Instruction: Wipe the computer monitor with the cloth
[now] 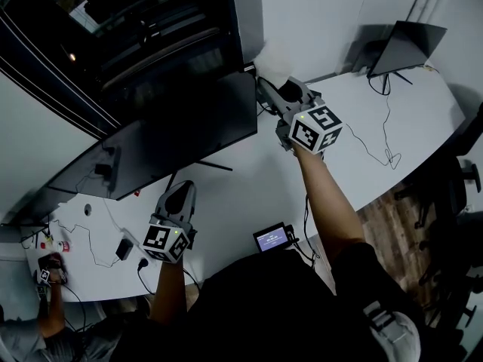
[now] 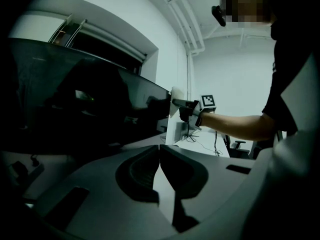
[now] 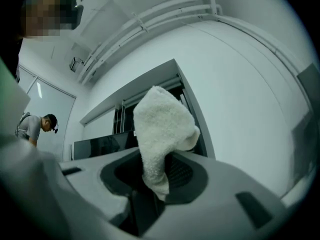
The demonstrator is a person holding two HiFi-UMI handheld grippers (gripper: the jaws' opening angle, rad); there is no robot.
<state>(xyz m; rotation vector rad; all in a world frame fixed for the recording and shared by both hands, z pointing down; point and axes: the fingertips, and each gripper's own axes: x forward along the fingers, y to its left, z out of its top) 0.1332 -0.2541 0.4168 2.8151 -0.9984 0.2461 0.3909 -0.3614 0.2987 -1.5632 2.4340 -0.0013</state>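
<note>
The cloth (image 3: 162,134), white and fluffy, is pinched in the right claw (image 1: 266,81) and sticks out past its tips, near the right end of the monitor (image 1: 173,138). The monitor stands upright on the white bench (image 1: 249,191), and in the head view its long side runs from lower left to upper right. The left claw (image 2: 160,156) is closed on nothing, low before the screen.

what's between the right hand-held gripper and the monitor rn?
Only the white cloth, clamped in the right hand-held gripper and sticking out toward the right end of the monitor. Head view shows it best.
</note>
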